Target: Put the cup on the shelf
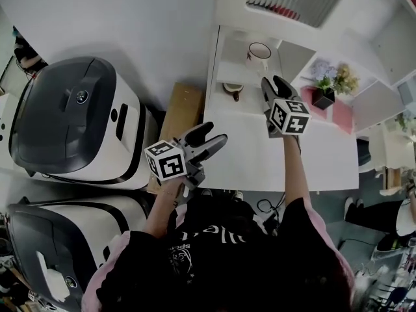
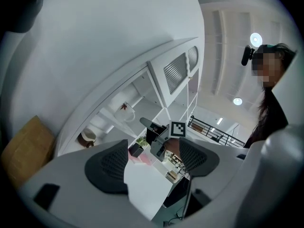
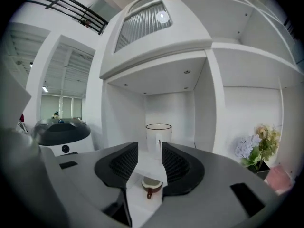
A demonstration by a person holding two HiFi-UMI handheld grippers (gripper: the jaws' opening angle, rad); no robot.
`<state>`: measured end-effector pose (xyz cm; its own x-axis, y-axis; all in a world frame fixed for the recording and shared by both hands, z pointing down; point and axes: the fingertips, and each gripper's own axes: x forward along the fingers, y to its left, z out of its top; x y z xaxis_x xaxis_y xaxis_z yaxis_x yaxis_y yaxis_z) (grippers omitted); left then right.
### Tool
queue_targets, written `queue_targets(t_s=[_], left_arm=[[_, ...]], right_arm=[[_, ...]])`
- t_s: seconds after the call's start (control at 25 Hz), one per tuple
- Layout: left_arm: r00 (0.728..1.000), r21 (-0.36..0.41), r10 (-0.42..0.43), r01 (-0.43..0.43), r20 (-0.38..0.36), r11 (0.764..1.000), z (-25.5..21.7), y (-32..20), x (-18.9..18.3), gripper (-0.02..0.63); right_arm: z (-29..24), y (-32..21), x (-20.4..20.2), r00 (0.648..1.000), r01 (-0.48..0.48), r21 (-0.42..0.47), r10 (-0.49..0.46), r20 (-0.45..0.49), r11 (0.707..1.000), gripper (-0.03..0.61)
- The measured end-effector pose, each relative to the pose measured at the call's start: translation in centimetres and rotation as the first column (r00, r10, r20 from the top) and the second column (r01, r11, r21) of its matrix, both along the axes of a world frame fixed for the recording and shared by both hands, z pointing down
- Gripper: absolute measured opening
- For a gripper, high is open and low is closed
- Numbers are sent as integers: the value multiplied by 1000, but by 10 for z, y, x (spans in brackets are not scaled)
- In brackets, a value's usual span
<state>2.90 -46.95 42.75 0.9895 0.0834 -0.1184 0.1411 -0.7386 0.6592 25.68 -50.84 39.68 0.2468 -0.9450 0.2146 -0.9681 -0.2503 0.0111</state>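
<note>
In the far shelf bay point(image 3: 173, 103) the cup point(image 3: 158, 137) stands upright; the right gripper point(image 3: 149, 150), jaws narrow and empty, might clip it; left gripper point(image 2: 153, 148) wide, empty.

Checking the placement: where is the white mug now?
In the head view, the white mug stands upright in the leftmost shelf compartment, behind the small brown-handled cup and just beyond the open right gripper.
</note>
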Motion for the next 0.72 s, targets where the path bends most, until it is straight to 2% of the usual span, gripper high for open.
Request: queue_targets(t_s=[0.36, 0.72], left_arm=[[1000, 28, 23, -22, -11, 999, -4, 31, 14, 344], [1000, 62, 20, -19, -11, 998, -17, 91, 26, 344]], right_arm=[[-14, 76, -41, 999, 15, 79, -18, 43, 997, 166], [-16, 164, -72, 993, 60, 123, -71, 92, 991, 158]])
